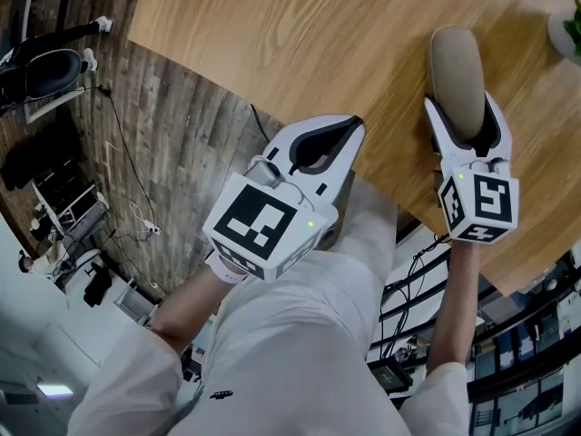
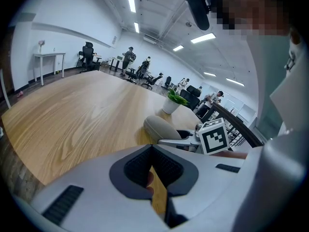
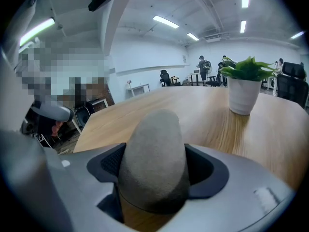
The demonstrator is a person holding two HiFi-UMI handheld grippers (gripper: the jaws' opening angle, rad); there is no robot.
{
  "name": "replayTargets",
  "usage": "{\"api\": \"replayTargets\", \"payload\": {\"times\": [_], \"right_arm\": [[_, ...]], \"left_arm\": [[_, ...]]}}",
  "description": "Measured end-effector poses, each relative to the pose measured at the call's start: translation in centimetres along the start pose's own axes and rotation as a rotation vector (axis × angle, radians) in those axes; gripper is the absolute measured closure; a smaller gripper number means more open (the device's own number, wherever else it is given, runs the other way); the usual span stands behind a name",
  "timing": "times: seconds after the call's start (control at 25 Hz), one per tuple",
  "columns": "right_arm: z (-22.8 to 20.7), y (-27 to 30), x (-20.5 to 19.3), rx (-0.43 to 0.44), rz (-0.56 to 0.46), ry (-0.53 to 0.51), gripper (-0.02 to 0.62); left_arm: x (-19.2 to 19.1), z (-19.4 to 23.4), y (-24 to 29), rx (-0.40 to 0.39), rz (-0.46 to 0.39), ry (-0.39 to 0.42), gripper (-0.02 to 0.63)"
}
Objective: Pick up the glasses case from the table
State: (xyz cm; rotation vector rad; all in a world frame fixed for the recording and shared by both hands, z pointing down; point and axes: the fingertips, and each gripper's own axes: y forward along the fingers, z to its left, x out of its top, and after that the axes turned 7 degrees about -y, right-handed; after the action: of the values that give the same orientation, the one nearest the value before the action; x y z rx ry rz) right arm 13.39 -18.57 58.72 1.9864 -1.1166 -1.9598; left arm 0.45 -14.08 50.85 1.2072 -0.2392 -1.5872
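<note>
The grey fabric glasses case [image 1: 457,62] lies on the wooden table [image 1: 272,34] near its front edge, its long axis pointing away from me. My right gripper [image 1: 461,101] straddles the near end, and in the right gripper view both dark pads sit against the case [image 3: 153,144]. The case still rests on the wood. My left gripper [image 1: 356,123] hangs just off the table edge, its jaws shut with nothing in them. From the left gripper view the case [image 2: 161,127] shows to the right.
A white pot with a green plant [image 3: 243,94] stands on the table beyond the case, to the right. The table edge [image 1: 381,198] runs diagonally under both grippers. Floor, cables and office chairs [image 1: 41,71] lie to the left.
</note>
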Motion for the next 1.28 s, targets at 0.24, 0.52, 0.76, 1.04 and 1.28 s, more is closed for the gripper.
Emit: {"api": "replayTargets", "payload": {"times": [0.24, 0.52, 0.76, 1.04, 1.28], "right_arm": [[1.2, -0.6, 0.5, -0.012, -0.03, 0.007, 0.209], [2.1, -3.2, 2.3, -0.026, -0.065, 0.0, 0.207], [3.1, -5.7, 4.3, -0.059, -0.095, 0.0, 0.207], [3.9, -9.1, 6.9, -0.094, -0.132, -0.002, 0.207], [4.9, -11.9, 8.9, -0.112, -0.161, -0.008, 0.207]], "left_arm": [[-0.5, 0.6, -1.1, -0.007, -0.012, 0.011, 0.604], [0.1, -0.8, -2.8, -0.024, -0.034, 0.027, 0.604], [0.9, -1.6, -5.0, -0.042, -0.067, 0.04, 0.604], [2.0, -3.0, -7.8, -0.056, -0.109, 0.05, 0.604], [2.7, -3.9, -10.6, -0.056, -0.149, 0.054, 0.604]]}}
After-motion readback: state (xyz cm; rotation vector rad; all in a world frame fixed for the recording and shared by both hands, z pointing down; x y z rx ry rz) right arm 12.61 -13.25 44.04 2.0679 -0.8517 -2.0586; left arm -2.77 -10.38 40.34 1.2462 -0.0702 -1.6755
